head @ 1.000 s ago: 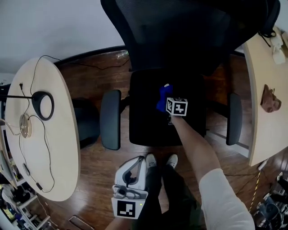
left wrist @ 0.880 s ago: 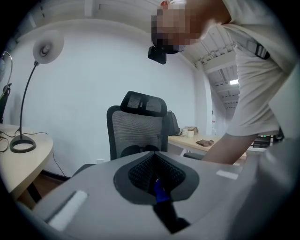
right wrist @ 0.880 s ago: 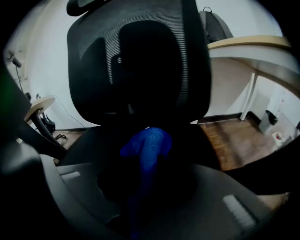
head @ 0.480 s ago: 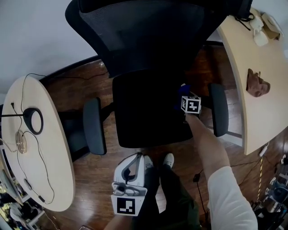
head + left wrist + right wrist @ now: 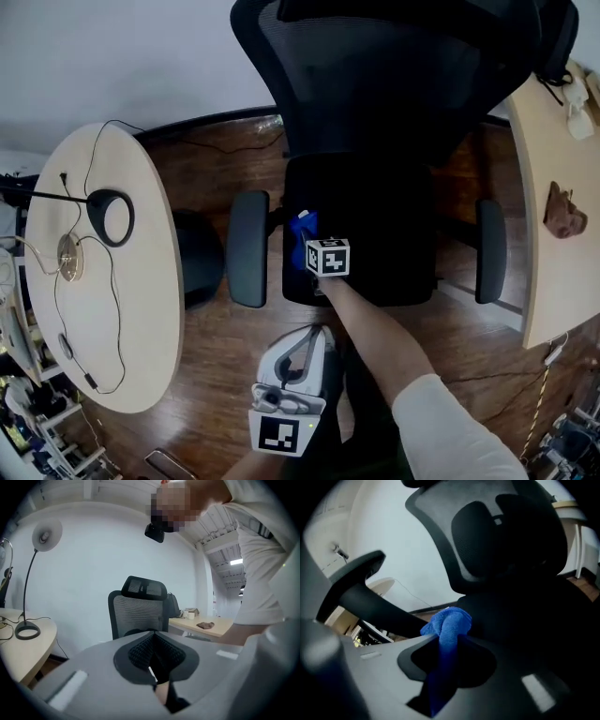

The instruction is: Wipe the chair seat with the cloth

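Observation:
The black office chair's seat (image 5: pixel 375 234) lies below its mesh backrest (image 5: pixel 394 75). A blue cloth (image 5: pixel 302 228) rests on the seat's front left corner, beside the left armrest (image 5: pixel 247 247). My right gripper (image 5: pixel 307 240) is shut on the cloth, pressing it to the seat. In the right gripper view the bunched cloth (image 5: pixel 447 625) sticks out from between the jaws of the right gripper (image 5: pixel 444 641). My left gripper (image 5: pixel 298 361) hangs low near the person's legs, off the chair, shut and holding nothing. The left gripper view shows the left gripper (image 5: pixel 154 644) aimed at the chair from a distance.
A round table (image 5: pixel 141 309) with a lamp base (image 5: pixel 110 213) and cables stands at the left. A desk (image 5: pixel 553 253) with a brown object (image 5: pixel 564 208) is at the right. The right armrest (image 5: pixel 489 248) flanks the seat. Wood floor (image 5: pixel 206 375) surrounds the chair.
The right gripper has carried the cloth across the seat, from the middle to the right side and now to the front left corner. The left gripper has hardly moved.

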{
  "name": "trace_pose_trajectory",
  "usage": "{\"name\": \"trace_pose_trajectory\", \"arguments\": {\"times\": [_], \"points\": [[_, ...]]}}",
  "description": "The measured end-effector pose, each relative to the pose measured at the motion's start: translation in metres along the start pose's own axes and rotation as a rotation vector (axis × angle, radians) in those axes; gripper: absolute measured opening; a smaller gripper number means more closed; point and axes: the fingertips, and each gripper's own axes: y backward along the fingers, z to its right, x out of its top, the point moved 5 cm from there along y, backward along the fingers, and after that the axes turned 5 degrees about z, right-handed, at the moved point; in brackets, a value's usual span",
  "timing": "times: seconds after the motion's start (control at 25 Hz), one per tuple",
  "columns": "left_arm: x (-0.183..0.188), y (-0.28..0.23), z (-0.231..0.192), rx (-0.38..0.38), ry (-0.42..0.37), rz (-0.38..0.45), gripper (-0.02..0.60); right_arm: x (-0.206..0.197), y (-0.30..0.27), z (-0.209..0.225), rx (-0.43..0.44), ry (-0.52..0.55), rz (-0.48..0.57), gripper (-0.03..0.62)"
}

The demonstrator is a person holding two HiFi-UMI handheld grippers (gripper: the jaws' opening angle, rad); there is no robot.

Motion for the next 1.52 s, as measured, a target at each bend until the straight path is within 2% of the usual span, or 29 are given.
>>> {"name": "trace_pose_trajectory", "arguments": {"times": [0.16, 0.24, 0.32, 0.44, 0.64, 0.72, 0.76, 0.8, 0.96, 1.0, 1.08, 1.24, 1.28, 1.4, 1.44, 1.52], "points": [[-0.014, 0.016, -0.012, 0.015, -0.021, -0.024, 0.032, -0.03, -0.034, -0.009, 0.003, 0.066, -0.028, 0.095], [-0.021, 0.021, -0.014, 0.02, -0.019, -0.031, 0.032, -0.026, -0.032, 0.0, -0.003, 0.105, -0.025, 0.095], [-0.024, 0.023, -0.011, 0.019, -0.01, -0.037, 0.032, -0.019, -0.016, 0.025, -0.046, 0.111, -0.025, 0.095], [-0.023, 0.016, 0.0, 0.009, 0.009, -0.029, 0.032, -0.007, 0.026, 0.095, -0.152, 0.1, -0.017, 0.095], [-0.009, -0.006, 0.027, -0.034, 0.029, 0.001, 0.032, 0.003, 0.137, 0.242, -0.394, 0.09, -0.054, 0.095], [-0.004, -0.011, 0.035, -0.049, 0.036, 0.006, 0.032, 0.0, 0.17, 0.28, -0.461, 0.081, -0.065, 0.095], [-0.005, -0.01, 0.039, -0.054, 0.049, -0.024, 0.032, 0.0, 0.182, 0.292, -0.478, 0.075, -0.062, 0.095], [-0.01, -0.006, 0.044, -0.061, 0.071, -0.093, 0.032, 0.002, 0.19, 0.297, -0.483, 0.068, -0.057, 0.095], [-0.042, 0.025, 0.064, -0.084, 0.199, -0.529, 0.032, 0.007, 0.188, 0.281, -0.434, 0.056, -0.034, 0.095], [-0.044, 0.031, 0.066, -0.081, 0.224, -0.597, 0.032, 0.01, 0.184, 0.266, -0.408, 0.049, -0.019, 0.095], [-0.036, 0.039, 0.064, -0.061, 0.248, -0.625, 0.032, 0.013, 0.174, 0.219, -0.338, 0.045, 0.005, 0.095], [-0.012, 0.053, 0.049, -0.006, 0.26, -0.585, 0.032, -0.005, 0.128, 0.084, -0.139, -0.006, 0.031, 0.095], [-0.003, 0.052, 0.045, 0.005, 0.23, -0.508, 0.032, -0.015, 0.112, 0.051, -0.085, -0.015, 0.026, 0.095], [0.035, 0.028, 0.028, 0.026, 0.037, -0.043, 0.032, -0.055, 0.065, -0.022, 0.02, 0.006, -0.028, 0.095], [0.038, 0.026, 0.023, 0.029, 0.006, 0.039, 0.032, -0.07, 0.051, -0.036, 0.029, 0.01, -0.05, 0.095], [0.031, 0.036, 0.017, 0.031, -0.007, 0.057, 0.032, -0.093, 0.028, -0.047, 0.023, 0.02, -0.075, 0.095]]}}
